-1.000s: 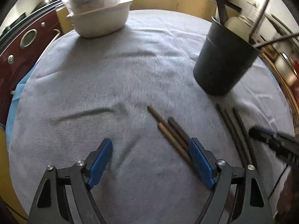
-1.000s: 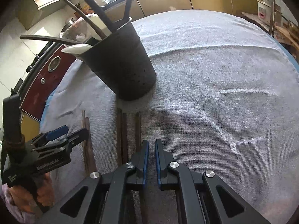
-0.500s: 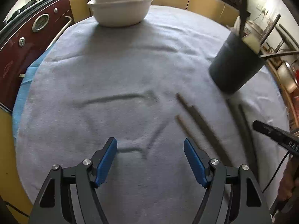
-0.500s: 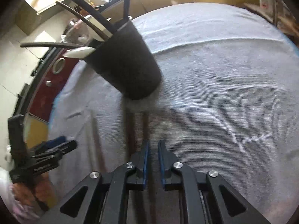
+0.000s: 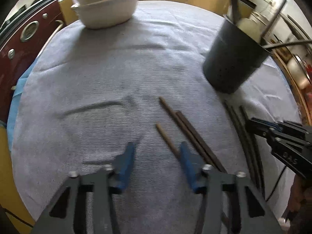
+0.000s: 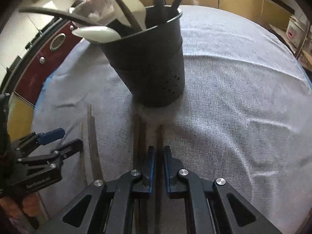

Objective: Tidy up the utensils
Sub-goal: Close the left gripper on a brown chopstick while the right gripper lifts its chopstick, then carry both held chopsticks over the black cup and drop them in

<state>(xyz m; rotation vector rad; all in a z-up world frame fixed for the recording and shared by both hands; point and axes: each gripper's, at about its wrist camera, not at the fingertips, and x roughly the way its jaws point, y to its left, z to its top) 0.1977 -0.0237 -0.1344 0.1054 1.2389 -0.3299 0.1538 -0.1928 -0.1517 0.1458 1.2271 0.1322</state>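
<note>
Now | left tool [image 5: 156, 154] closing, nothing gripped | right tool [image 6: 159, 156] clamped on chopstick [image 6: 159, 136]

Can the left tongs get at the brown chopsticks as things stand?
Probably yes. The left tongs point down at the cloth, jaws closing with nothing between them. The brown chopsticks lie just by the right-side pad, nothing covering them. The right tongs sit off to the side.

Left gripper [image 5: 156, 156], right gripper [image 6: 159, 158]: dark grey frames, blue pads [image 5: 125, 160], silver screws [image 6: 183, 172], white lettering.
</note>
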